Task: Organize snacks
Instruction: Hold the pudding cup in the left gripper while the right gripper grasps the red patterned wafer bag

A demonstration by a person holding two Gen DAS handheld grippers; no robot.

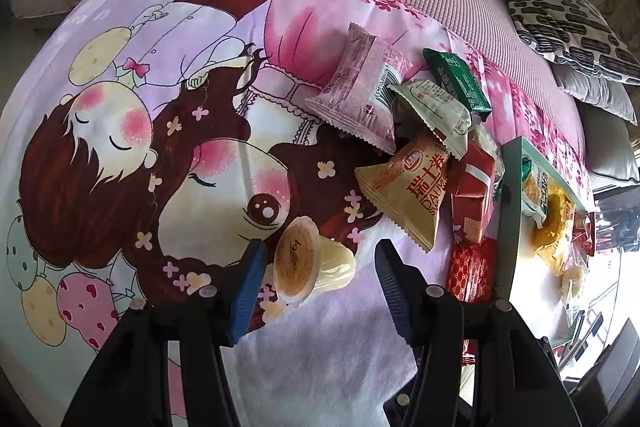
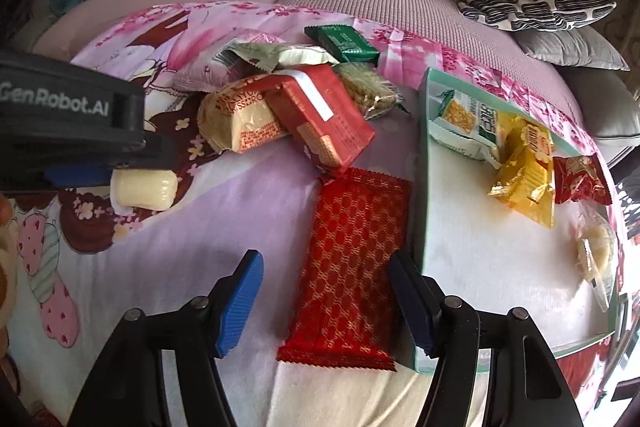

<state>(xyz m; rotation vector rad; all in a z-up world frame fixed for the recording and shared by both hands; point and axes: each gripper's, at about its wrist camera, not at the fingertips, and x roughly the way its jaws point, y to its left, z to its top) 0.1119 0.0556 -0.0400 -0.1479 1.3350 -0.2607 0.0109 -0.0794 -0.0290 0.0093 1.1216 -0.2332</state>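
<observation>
Jaws of the right gripper [image 2: 326, 303] straddle the red wafer pack [image 2: 352, 267], unclamped; left gripper [image 1: 320, 283] open around a jelly cup [image 1: 298, 263]. Tray [image 2: 426, 163] holds four; most remain.

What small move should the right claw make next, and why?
Probably lower and close on the red patterned packet: it lies flat between the right claw's fingers, untouched, beside the tray already holding snacks. The left claw straddles a jelly cup.
</observation>
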